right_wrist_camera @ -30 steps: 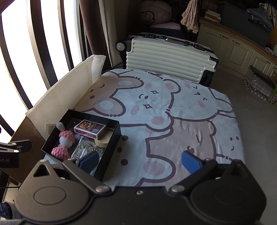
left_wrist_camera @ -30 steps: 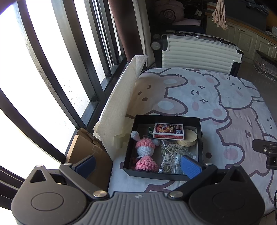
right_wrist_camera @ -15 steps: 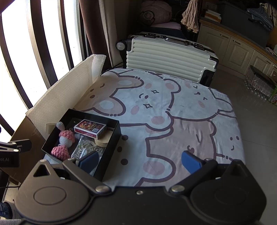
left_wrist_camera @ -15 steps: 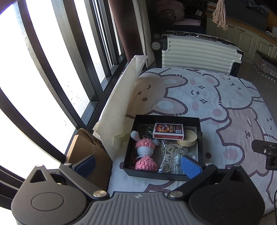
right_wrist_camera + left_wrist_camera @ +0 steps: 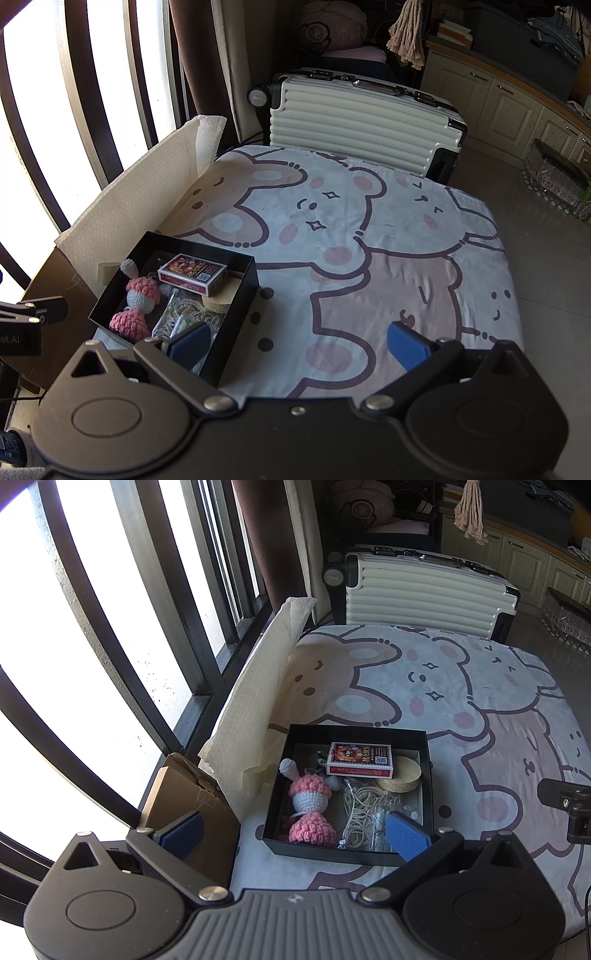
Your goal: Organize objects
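both grippers hang wide open and empty: left gripper at bottom centre, right gripper likewise. the black box, centre frame on the cartoon blanket, already holds a card deck, crochet doll, rubber bands and wooden disc. nothing loose outside, so sorting looks nearly done.

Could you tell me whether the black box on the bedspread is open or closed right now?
Open. The black box has no lid on it, and the crochet doll and card pack inside show.
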A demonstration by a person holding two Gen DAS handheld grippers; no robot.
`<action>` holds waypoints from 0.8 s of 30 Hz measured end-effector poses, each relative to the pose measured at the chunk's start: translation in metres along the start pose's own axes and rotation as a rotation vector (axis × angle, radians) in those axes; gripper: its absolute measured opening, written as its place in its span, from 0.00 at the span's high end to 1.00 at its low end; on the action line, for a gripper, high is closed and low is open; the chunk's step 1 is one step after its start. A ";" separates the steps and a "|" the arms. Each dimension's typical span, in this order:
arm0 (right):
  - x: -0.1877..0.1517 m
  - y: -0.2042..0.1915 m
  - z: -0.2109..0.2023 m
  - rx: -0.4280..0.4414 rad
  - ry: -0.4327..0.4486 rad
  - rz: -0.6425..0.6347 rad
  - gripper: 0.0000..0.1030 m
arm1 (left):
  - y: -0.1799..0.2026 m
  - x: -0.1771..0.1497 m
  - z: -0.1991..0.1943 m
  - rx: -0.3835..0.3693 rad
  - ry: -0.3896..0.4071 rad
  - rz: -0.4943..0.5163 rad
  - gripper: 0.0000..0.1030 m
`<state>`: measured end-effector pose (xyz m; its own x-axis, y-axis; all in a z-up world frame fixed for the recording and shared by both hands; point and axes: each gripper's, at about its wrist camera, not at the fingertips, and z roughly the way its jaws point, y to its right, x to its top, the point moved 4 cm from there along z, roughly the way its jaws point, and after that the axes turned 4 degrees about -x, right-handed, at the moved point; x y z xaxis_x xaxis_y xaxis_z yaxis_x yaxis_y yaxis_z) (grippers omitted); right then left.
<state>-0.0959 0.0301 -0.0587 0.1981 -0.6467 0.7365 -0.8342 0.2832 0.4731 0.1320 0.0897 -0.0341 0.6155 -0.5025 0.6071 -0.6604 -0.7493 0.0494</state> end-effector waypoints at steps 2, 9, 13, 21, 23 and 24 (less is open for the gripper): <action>0.000 0.000 0.000 0.000 0.001 0.000 0.00 | 0.000 0.000 0.000 0.000 0.000 0.000 0.00; 0.000 0.000 0.000 0.000 0.004 -0.001 0.00 | 0.000 0.000 0.000 0.000 0.000 0.000 0.00; 0.001 0.000 0.000 0.000 0.004 -0.001 0.00 | 0.000 0.000 0.000 0.000 0.000 0.000 0.00; 0.001 0.000 0.000 0.001 0.006 -0.002 0.00 | -0.001 0.000 0.000 0.000 0.000 0.000 0.00; 0.001 0.000 0.000 0.000 0.007 -0.001 0.00 | 0.000 0.000 0.000 -0.001 0.000 0.000 0.00; 0.001 0.000 0.000 0.000 0.007 -0.001 0.00 | 0.000 0.000 0.000 -0.001 0.000 0.000 0.00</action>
<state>-0.0960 0.0296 -0.0580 0.2023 -0.6423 0.7393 -0.8343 0.2823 0.4735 0.1326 0.0898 -0.0341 0.6160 -0.5024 0.6068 -0.6605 -0.7492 0.0501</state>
